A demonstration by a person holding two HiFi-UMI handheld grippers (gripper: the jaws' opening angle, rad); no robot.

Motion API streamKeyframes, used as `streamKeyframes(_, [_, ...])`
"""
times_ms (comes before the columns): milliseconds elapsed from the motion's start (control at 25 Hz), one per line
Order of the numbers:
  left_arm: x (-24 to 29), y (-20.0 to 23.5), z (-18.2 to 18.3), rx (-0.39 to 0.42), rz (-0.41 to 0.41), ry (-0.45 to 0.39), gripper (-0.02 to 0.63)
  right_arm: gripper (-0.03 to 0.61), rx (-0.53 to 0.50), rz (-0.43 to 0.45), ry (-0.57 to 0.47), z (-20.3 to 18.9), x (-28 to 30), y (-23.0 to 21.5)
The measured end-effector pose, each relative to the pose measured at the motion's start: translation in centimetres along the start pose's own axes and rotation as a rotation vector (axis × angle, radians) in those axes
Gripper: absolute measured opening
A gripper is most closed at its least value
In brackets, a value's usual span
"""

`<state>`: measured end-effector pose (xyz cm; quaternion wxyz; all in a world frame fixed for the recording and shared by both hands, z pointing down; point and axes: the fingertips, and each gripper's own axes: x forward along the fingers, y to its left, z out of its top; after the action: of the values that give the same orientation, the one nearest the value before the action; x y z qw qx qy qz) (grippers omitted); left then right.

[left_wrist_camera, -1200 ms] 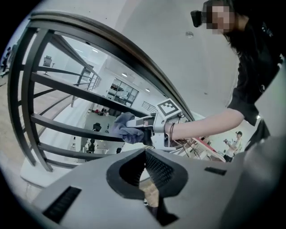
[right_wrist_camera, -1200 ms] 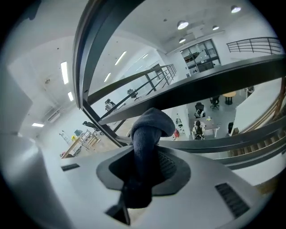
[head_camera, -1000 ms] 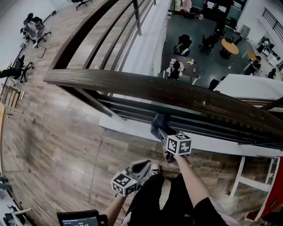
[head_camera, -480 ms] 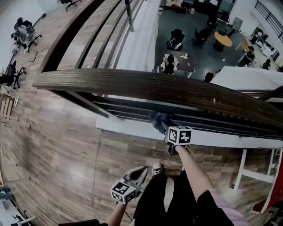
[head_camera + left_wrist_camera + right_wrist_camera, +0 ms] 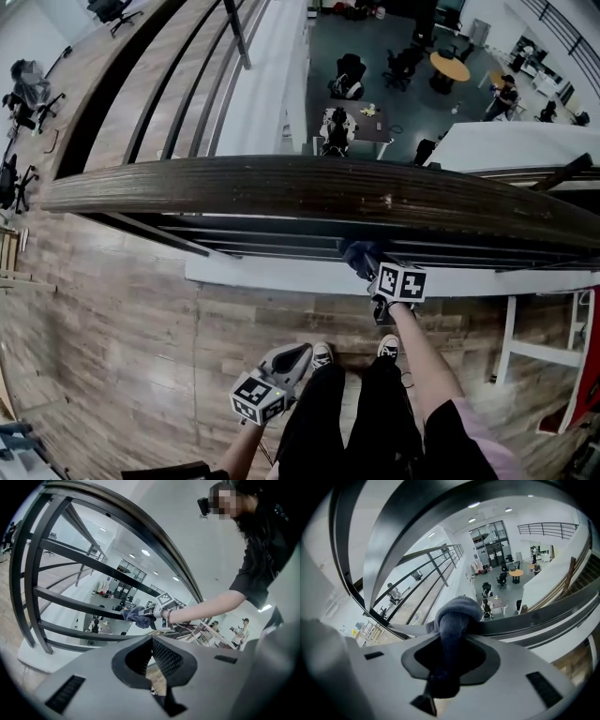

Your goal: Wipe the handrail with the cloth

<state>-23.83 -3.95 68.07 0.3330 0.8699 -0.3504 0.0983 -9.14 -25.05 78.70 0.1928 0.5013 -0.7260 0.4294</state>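
Railing bar, cloth in right claw

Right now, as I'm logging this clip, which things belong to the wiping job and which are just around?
Job: handrail; cloth; right gripper, holding it.
Just around: left gripper, idle; office chair and round table downstairs.

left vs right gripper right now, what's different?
Load: the right gripper has its jaws shut on a dark blue cloth; the left gripper has its jaws together on nothing.
Position: the right gripper reaches out to the railing, with the cloth at the dark bars below the wooden handrail; the left gripper hangs low beside the person's legs, clear of the railing.
Shared: both are shut.
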Motion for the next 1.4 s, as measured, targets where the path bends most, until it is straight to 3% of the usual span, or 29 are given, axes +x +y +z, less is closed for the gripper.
streamKeyframes(760, [15.9,-16.4,-0.6,0.051,-0.116,0.099,0.002,0.104,0.145,-0.165,-0.051,1.6,-14.5,-27.8])
streamKeyframes(1400, [30.1,-26.3,-1.6,0.079,-0.186,0.192,0.002,0.103,0.268,-0.354,-0.136,3.5,-27.6,-54.6])
